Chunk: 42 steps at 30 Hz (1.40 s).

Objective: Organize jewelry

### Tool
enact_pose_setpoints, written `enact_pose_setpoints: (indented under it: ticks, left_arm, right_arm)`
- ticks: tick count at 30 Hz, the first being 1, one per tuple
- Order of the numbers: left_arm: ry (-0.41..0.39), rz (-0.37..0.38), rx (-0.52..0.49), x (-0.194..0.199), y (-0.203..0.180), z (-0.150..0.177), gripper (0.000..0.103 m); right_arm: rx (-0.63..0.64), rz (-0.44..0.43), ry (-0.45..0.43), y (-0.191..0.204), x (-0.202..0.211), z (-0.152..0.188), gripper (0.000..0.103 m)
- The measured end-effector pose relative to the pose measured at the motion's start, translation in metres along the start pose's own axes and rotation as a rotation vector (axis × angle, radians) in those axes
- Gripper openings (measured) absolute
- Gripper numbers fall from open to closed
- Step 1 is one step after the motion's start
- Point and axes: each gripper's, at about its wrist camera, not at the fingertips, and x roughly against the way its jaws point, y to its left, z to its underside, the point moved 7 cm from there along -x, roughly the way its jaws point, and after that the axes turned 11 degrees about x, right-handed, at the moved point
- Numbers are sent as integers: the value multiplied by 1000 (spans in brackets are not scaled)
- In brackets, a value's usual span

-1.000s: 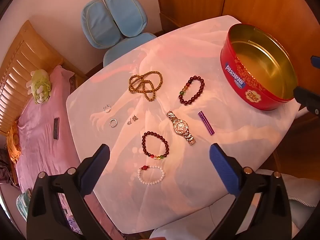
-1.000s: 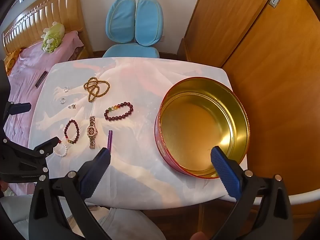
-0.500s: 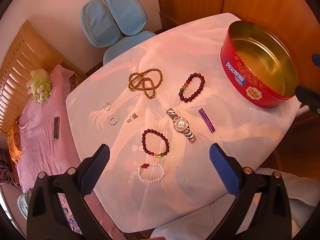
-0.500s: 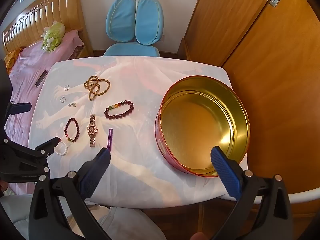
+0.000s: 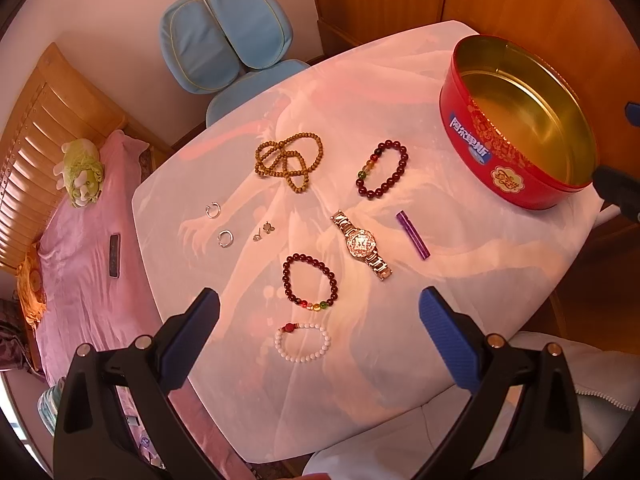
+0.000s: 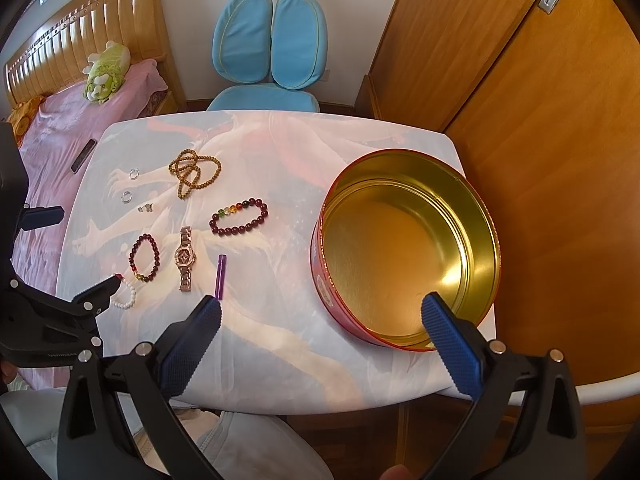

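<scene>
Bedroom light falls on a pale worktop (image 5: 472,280) covered with a faded printed cloth, set against orange wooden doors (image 6: 540,120). Both tools hover above its near edge: the left tool (image 5: 318,316) and the right tool (image 6: 320,318) each have their blue-padded fingers spread wide, gripping nothing.

Nearest the left tool lies a white bead bracelet with a red bead (image 5: 303,342), then a dark red bead bracelet with a few coloured beads (image 5: 310,283). Beside it are a rose-gold metal wristwatch (image 5: 361,245) and a small purple tube (image 5: 412,234). Farther off sit two silver hoop earrings (image 5: 225,238), a pair of tiny stud earrings (image 5: 264,232), a second dark red bead bracelet (image 5: 383,174) and a tangled string of brown wooden beads (image 5: 288,162). A round red tin with a gold interior (image 6: 476,208) stands empty at the right end of the worktop, well apart from the jewelry; its side bears a blue label with white writing too distorted to read and a round cream logo.

Beyond stand a light blue chair (image 6: 268,40) and a bed with a pink cover (image 5: 80,232), a green plush toy (image 5: 82,172) on it.

Compared with a second ago, nothing on the worktop has shifted; the views have only drifted slightly.
</scene>
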Motion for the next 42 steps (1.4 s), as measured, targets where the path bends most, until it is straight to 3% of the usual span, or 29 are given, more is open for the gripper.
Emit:
enact_pose_setpoints:
  ticks: [42]
  left_arm:
    - [12, -22, -30, 2, -8, 9, 98]
  right_arm:
    - [5, 10, 16, 1, 5, 19, 101]
